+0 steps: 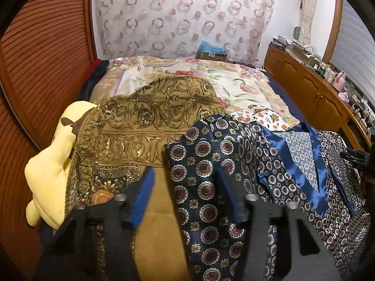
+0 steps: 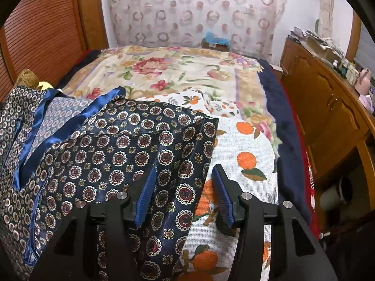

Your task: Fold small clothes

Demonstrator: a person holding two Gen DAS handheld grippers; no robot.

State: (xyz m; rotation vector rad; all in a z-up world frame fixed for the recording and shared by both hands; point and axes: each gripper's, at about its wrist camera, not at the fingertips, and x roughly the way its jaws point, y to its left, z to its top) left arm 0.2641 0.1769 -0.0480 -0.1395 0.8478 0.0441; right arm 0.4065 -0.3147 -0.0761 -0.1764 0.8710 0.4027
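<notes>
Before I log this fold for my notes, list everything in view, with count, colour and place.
Patterned garment: one, navy with medallions and a blue satin collar, spread in front.
Gold cloth: one, ochre with scrollwork, left of it.
Yellow plush: one, far left.
Orange-print cloth: one, white, beneath the garment's right edge.
Floral bedspread: one, cream, behind.
Wooden cabinet: one, brown, right.
Curtain: one, pale with rings, back.
Left tongs: blue pads, apart, astride the garment's left edge.
Right tongs: blue pads, apart, astride its right edge.
</notes>
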